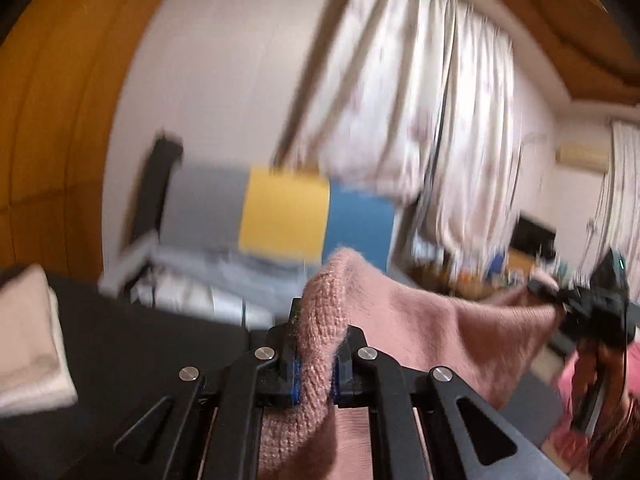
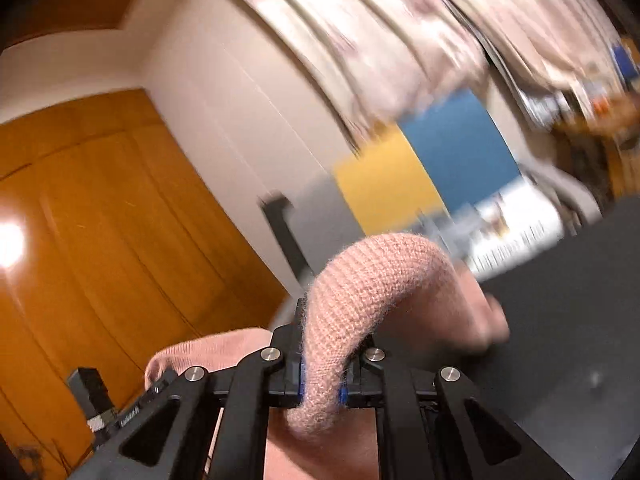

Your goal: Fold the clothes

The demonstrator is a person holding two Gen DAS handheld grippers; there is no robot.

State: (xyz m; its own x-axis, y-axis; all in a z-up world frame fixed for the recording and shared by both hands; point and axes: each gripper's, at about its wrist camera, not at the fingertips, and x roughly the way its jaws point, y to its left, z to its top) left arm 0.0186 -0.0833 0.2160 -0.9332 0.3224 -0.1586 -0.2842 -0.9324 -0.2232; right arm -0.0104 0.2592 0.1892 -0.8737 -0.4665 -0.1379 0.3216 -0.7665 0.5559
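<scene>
We've got the left claw (image 1: 316, 364) pinched on one edge of the pink knit garment (image 1: 420, 332), fabric running rightward from it to the right claw (image 2: 322, 376), likewise clamped on knit, so its long axis hangs between both above the desk (image 1: 132, 344).

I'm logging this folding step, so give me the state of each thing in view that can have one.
left claw: shut on the pink knit garment.
right claw: shut on the pink knit garment.
pink knit garment: lifted, unfolded, stretched between both claws.
cream cloth: folded, lying on the dark table.
curtains: drawn closed.
</scene>
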